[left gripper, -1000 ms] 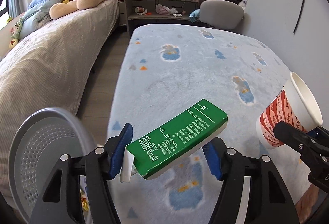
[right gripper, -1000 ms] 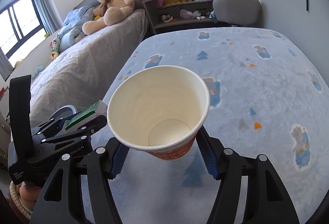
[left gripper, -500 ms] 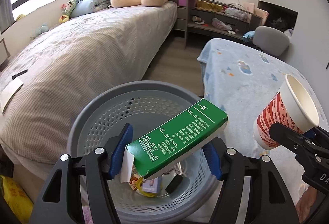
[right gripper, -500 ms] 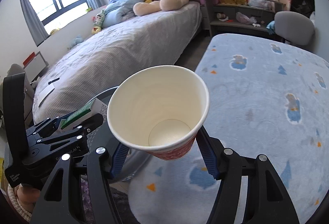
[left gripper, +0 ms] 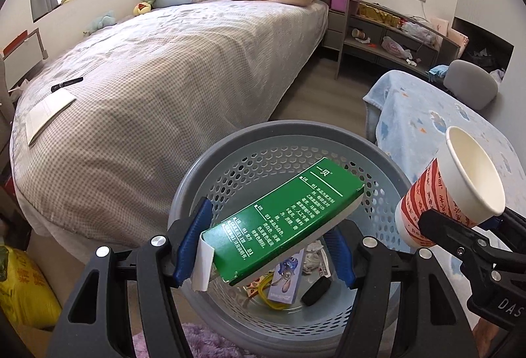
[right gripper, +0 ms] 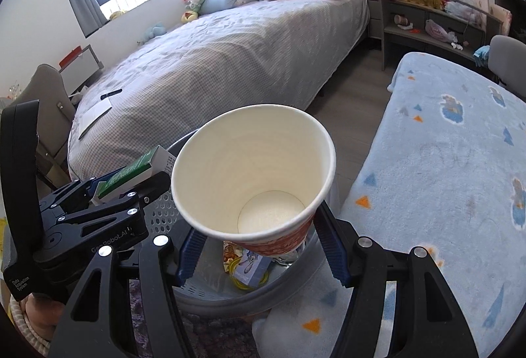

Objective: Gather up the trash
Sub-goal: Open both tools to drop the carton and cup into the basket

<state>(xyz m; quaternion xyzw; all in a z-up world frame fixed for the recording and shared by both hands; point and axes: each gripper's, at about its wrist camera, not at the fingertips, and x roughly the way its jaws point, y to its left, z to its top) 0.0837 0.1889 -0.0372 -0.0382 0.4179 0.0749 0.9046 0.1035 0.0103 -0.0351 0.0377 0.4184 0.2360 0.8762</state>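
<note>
In the left wrist view, the left gripper (left gripper: 266, 244) pinches a green box (left gripper: 282, 220) between its blue pads. The box's long axis runs from the lower left up toward the upper right, tilted, with its white end flap nearest the left pad. Directly below and beyond it opens the grey perforated trash basket (left gripper: 230, 151), which stands on the floor between the bed (left gripper: 157, 88) and the blanket-covered counter (left gripper: 460, 121); wrappers and a small dark item already lie at its bottom. The box hangs over the basket's mouth, so a release would likely drop it straight in. At the right edge, the right gripper (left gripper: 460, 236) clasps a paper cup (left gripper: 453, 190), which sits over or just outside the basket's right rim.

In the right wrist view, the right gripper (right gripper: 259, 246) squeezes the paper cup (right gripper: 253, 174) near its base, mouth tilted toward the camera, cup empty. The trash basket (right gripper: 197, 295) lies just beneath the cup's base, against the counter's near left edge. The left gripper (right gripper: 98, 206) with the green box (right gripper: 128, 170) is just beside, to the left, also above the basket. Both appear about equally placed to let go.
</note>
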